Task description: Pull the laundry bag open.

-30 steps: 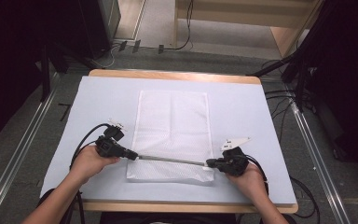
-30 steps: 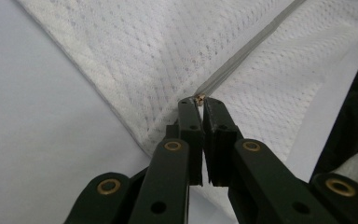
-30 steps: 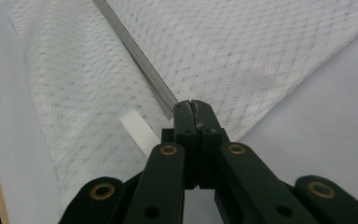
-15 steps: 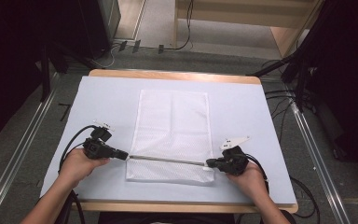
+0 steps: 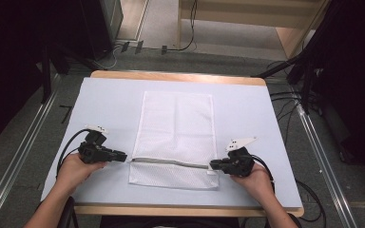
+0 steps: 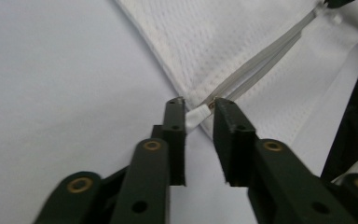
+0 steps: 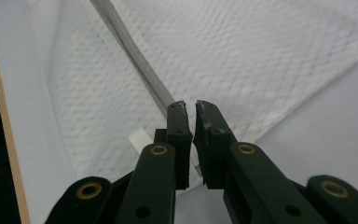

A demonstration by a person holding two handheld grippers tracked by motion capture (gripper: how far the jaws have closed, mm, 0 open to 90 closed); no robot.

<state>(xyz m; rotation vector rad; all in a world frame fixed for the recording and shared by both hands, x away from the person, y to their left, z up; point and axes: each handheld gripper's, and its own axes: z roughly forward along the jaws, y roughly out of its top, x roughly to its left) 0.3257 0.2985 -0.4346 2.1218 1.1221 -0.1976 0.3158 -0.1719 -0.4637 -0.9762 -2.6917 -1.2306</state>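
Observation:
A white mesh bag (image 5: pixel 178 123) lies flat in the middle of the table, its grey zipper (image 5: pixel 171 162) running across near the front edge. My left gripper (image 5: pixel 122 156) is at the zipper's left end. In the left gripper view its jaws (image 6: pixel 198 100) stand open around a small white pull tab (image 6: pixel 195 116) at the bag's corner. My right gripper (image 5: pixel 214 165) is at the zipper's right end. In the right gripper view it (image 7: pixel 190 103) is shut on the mesh bag (image 7: pixel 261 46) where the zipper (image 7: pixel 130 51) ends, next to a small white tag (image 7: pixel 140 139).
A pale blue cover (image 5: pixel 104 109) spreads over the wooden table (image 5: pixel 171 76). Black cables (image 5: pixel 69 145) trail from both grippers. Metal rails (image 5: pixel 24 161) run along the floor on both sides, with dark equipment beyond.
My left gripper has moved left along the zipper line to the bag's left edge. The right gripper has stayed at the zipper's right end.

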